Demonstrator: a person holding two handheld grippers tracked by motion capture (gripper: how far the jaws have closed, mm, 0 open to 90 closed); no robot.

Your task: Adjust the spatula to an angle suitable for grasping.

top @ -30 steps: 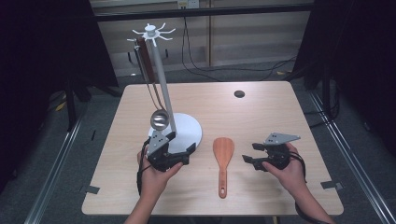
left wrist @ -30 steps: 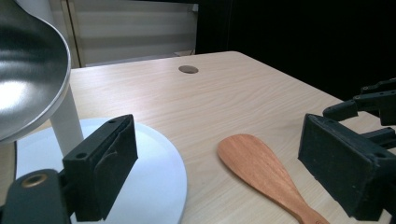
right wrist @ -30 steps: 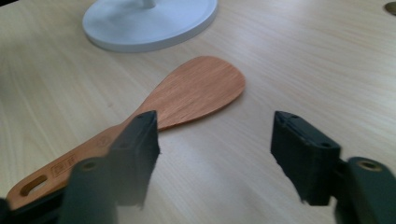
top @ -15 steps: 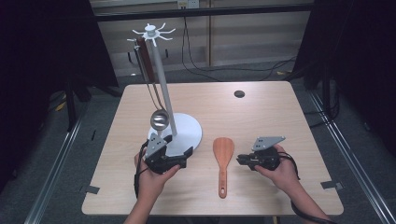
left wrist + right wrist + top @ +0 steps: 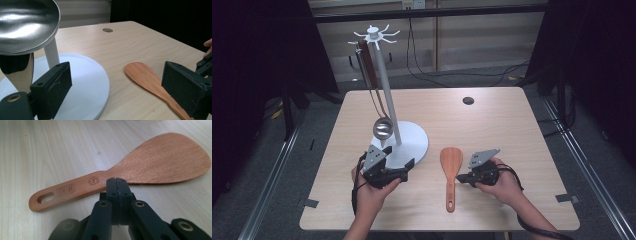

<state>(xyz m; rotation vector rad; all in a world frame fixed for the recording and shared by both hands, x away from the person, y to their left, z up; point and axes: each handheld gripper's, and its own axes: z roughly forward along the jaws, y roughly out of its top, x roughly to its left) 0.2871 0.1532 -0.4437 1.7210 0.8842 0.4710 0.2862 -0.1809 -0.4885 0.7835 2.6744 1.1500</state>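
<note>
A wooden spatula point(image 5: 450, 167) lies flat on the table, blade toward the far side. My right gripper point(image 5: 460, 178) sits just right of its handle. In the right gripper view the jaws have just been closing and now meet, nothing between them, tips point(image 5: 117, 185) at the edge of the spatula's neck point(image 5: 140, 167). My left gripper point(image 5: 408, 170) rests at the front rim of the white stand base point(image 5: 414, 142), open wide. In the left gripper view point(image 5: 117, 95) the spatula blade point(image 5: 147, 80) lies near its right jaw.
A steel ladle point(image 5: 382, 128) hangs from the stand's hooked top beside the white pole; its bowl point(image 5: 25, 25) hangs low over the base. A brown-handled utensil point(image 5: 367, 65) hangs higher. A small dark disc point(image 5: 468, 100) sits at the table's far side.
My right hand has slid left to the spatula's handle and its jaws have gone from open to shut. The left hand has stayed put.
</note>
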